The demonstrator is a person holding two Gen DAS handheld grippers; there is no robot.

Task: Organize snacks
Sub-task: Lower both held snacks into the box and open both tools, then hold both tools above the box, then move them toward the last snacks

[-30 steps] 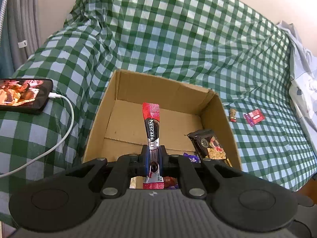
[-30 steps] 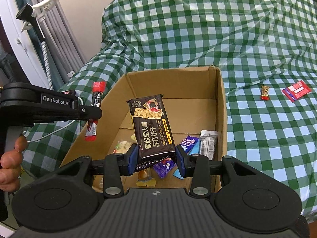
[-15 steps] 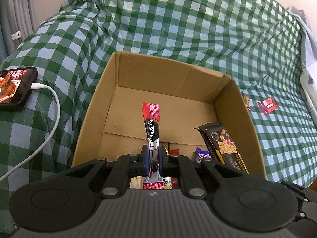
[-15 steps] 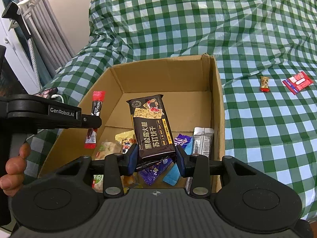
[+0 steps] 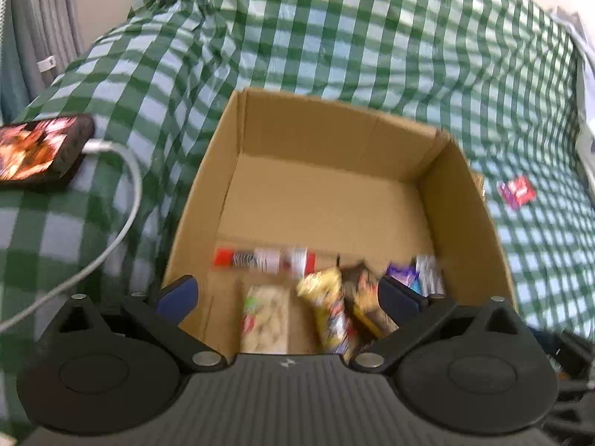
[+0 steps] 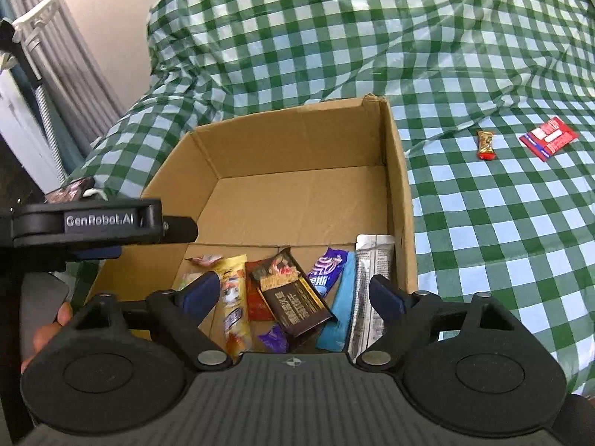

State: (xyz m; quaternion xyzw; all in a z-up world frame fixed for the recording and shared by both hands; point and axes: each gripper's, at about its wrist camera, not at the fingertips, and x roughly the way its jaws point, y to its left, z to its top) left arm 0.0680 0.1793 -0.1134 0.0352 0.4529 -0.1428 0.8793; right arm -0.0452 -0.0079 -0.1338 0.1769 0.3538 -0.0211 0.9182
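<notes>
An open cardboard box (image 5: 334, 141) (image 6: 297, 148) sits on green checked cloth. My left gripper (image 5: 288, 293) hangs over its near end; its jaws are opening wide with nothing between the pads. The red-and-white coffee stick (image 5: 264, 258) lies flat on the box floor below it. My right gripper (image 6: 293, 293) is over the same end, jaws opening, pads clear of the dark cracker pack (image 6: 293, 297), which rests on other snacks. Several wrapped snacks fill that end, among them a yellow pack (image 6: 234, 297), a purple one (image 6: 327, 271) and a silver one (image 6: 370, 282).
A phone (image 5: 37, 148) with a white cable (image 5: 126, 200) lies on the cloth left of the box. A small gold candy (image 6: 486, 145) and a red sachet (image 6: 548, 139) lie on the cloth to the right. A person's hand (image 6: 48, 330) shows at the left edge.
Both grippers have opened. The coffee stick has dropped from the left gripper onto the box floor. The cracker pack has dropped from the right gripper onto the snacks.
</notes>
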